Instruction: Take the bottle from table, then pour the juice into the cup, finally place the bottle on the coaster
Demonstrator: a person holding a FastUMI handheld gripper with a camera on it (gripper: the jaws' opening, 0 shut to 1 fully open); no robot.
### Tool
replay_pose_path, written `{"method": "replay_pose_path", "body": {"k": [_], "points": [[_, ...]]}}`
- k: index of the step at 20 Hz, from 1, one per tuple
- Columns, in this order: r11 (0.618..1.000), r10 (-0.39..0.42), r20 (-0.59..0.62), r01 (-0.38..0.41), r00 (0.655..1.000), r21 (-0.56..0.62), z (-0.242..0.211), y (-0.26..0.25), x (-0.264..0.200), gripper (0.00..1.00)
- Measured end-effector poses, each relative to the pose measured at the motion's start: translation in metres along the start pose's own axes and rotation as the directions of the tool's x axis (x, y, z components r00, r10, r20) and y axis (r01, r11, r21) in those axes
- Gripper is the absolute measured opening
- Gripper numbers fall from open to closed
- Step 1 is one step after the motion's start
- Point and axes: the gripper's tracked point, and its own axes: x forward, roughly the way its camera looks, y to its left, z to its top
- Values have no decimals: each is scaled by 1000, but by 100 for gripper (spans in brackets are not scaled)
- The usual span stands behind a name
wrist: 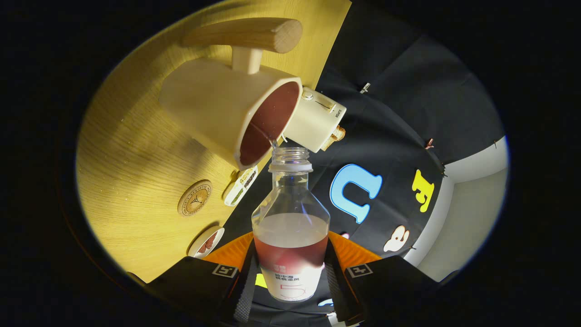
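Observation:
A clear plastic bottle (290, 227) with its cap off is gripped between my fingers, and my gripper (290, 272) is shut on its lower body. Reddish juice lies in its lower part. The bottle is tipped, its open mouth right at the rim of a cream cup (213, 109) with a wooden handle (245, 34). A thin stream runs from the mouth into the cup, whose inside shows dark red. The cup stands on the wooden table (131, 150). A round wooden coaster (195, 198) lies on the table between the cup and my fingers.
A white toaster (317, 120) with a slice of bread in it stands just behind the cup at the table's edge. A small white packet (240, 186) and a small white dish (206, 243) lie near the coaster. Beyond the table hangs the black booth cloth.

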Motion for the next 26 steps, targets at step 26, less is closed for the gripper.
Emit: {"method": "replay_pose_path", "body": {"k": [26], "points": [[980, -81, 109, 99, 991, -174, 9, -26, 3, 71]]}}
